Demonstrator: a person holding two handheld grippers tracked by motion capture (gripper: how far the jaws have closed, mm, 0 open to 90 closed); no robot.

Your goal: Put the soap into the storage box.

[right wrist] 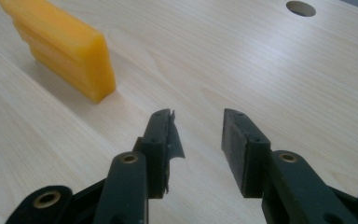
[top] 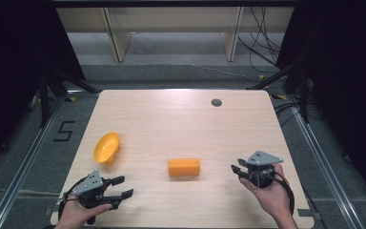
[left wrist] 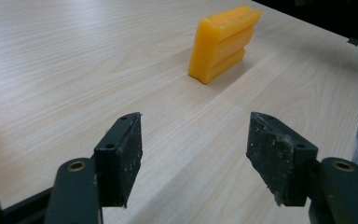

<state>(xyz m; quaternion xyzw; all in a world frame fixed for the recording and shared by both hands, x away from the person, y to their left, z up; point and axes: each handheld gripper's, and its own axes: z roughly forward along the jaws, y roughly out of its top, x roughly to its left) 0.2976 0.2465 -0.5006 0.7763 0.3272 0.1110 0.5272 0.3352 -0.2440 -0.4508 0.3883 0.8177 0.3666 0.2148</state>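
Observation:
An orange block (top: 184, 167) lies near the middle of the table's front half. It also appears in the left gripper view as the orange block (left wrist: 223, 43) and in the right gripper view as the orange block (right wrist: 60, 49). A yellow bowl (top: 107, 147) lies tipped on its side at the left. My left gripper (top: 122, 186) rests at the front left, open, jaws empty and pointing right toward the block. My right gripper (top: 237, 170) sits at the front right, open and empty, pointing left at the block. Both stand well apart from it.
A round dark grommet hole (top: 216, 102) is set in the wooden table (top: 181, 119) near its far edge; the grommet hole (right wrist: 301, 8) is also in the right gripper view. Metal rails run along both sides of the table, with cables on the floor behind.

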